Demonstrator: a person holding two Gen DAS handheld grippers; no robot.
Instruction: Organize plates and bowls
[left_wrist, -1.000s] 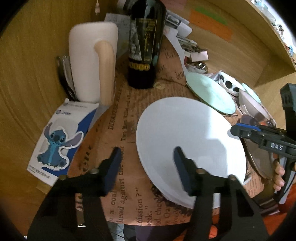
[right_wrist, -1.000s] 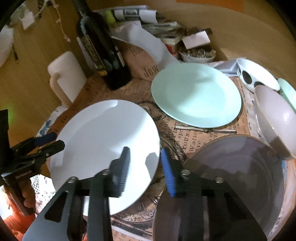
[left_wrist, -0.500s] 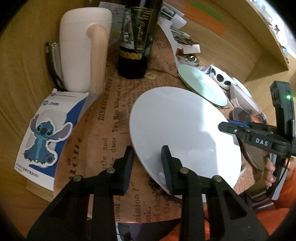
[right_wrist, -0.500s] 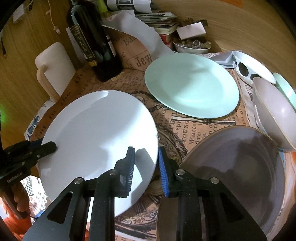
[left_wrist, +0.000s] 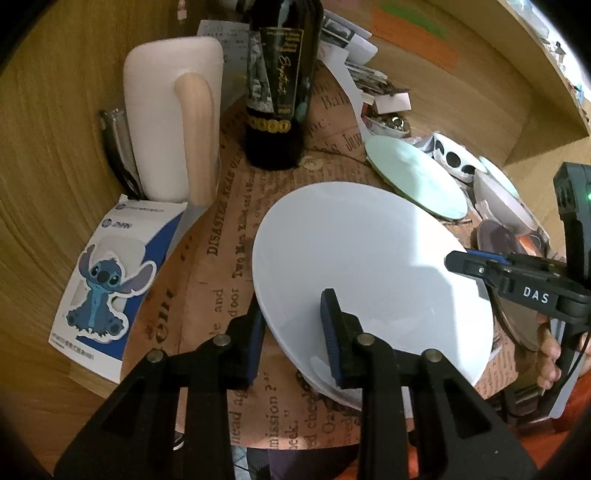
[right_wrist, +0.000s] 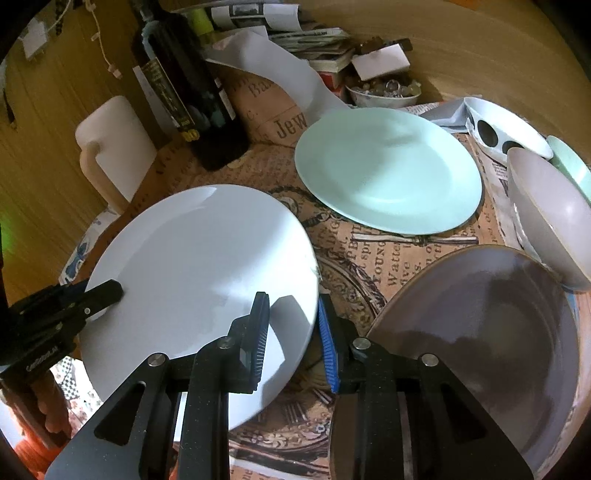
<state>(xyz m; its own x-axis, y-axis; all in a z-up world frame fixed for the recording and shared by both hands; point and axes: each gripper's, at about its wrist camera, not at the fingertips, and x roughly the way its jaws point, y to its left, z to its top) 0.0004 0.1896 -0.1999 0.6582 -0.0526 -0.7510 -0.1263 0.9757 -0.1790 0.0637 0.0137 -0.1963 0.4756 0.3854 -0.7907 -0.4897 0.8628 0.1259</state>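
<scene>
While both tongs straddle opposite edges of the white plate (right_wrist: 199, 273), it lies tilted over the newspaper-print cloth on the desk (left_wrist: 221, 236), between the two hands. The left tongs (left_wrist: 291, 332) pinch its near-left rim, one pad above and one below; the right tongs (right_wrist: 291, 332) bracket the right rim the same way, pads close on it, though full contact is hard to confirm. Beyond the plate's far right edge sits the mint-green plate (right_wrist: 388, 170), so a stacking move would likely carry the white one away from the wine bottle (left_wrist: 280, 85), toward it, held level between both grips.
</scene>
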